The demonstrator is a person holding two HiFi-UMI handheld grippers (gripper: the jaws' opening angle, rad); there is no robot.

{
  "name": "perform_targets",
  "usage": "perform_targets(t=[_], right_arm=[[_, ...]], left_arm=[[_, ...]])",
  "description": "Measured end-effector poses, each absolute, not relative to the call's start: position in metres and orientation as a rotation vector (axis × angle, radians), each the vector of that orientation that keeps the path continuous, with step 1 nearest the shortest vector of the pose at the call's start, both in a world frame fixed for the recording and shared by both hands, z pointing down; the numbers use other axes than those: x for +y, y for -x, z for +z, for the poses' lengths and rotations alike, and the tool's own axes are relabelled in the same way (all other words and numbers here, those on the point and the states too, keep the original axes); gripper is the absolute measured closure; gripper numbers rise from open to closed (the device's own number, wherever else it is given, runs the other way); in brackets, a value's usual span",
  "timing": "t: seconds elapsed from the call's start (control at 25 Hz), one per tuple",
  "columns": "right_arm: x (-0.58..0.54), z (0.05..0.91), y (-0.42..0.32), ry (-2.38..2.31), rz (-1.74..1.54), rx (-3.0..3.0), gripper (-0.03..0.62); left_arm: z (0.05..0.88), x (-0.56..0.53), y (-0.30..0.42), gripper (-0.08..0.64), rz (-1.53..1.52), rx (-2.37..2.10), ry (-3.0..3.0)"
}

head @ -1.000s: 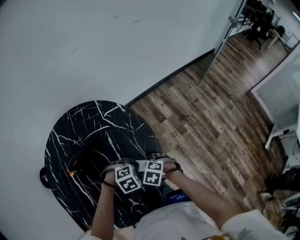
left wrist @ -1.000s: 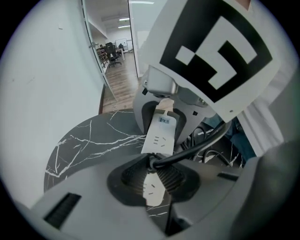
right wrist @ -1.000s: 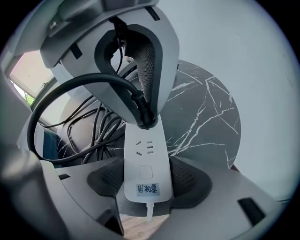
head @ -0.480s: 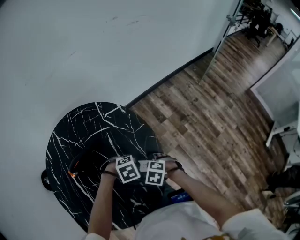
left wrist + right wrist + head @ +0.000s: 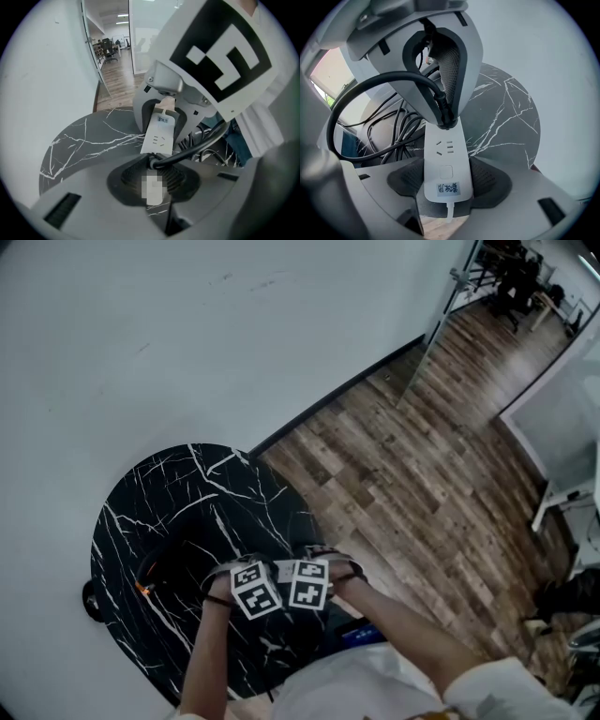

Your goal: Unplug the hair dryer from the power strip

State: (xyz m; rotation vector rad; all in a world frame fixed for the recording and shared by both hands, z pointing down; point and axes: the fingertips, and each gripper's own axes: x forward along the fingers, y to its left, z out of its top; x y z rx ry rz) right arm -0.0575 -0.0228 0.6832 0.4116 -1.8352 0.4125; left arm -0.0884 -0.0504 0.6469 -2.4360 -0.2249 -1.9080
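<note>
Both grippers meet over the black marble table (image 5: 187,493). My right gripper (image 5: 447,180) is shut on the labelled end of the white power strip (image 5: 444,159), its pads pressing on both sides. A black plug (image 5: 445,121) sits at the strip's far end, and my left gripper (image 5: 154,176) is shut on it from above. In the left gripper view the plug's cable (image 5: 197,149) curves off to the right and the power strip (image 5: 159,131) runs away from the jaws. The plug still touches the strip. From the head view only the marker cubes of the left gripper (image 5: 255,589) and right gripper (image 5: 307,584) show.
Loose loops of black cable (image 5: 389,126) lie on the table beside the strip. A dark object with an orange mark (image 5: 150,576) sits at the table's left side. The white wall (image 5: 141,334) stands just behind the table, with wooden floor (image 5: 403,474) to the right.
</note>
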Motion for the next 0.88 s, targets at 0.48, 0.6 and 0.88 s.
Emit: perform_targets(t=[0.48, 0.6, 0.88], right_arm=[[-0.0234, 0.6808, 0.0598, -0.420, 0.417, -1.838, 0.319], [-0.0248, 0.6805, 0.0592, -0.425, 0.410, -1.842, 0.318], [-0.0243, 0.6805, 0.0581, -0.427, 0.413, -1.838, 0.319]], left_arm=[[0.6405, -0.0514, 0.0895, 0.503, -1.895, -0.199, 2.454], [0.6410, -0.0526, 0.0899, 0.505, -1.869, -0.122, 2.465], [0.6409, -0.0515, 0.0890, 0.500, -1.951, -0.351, 2.612]])
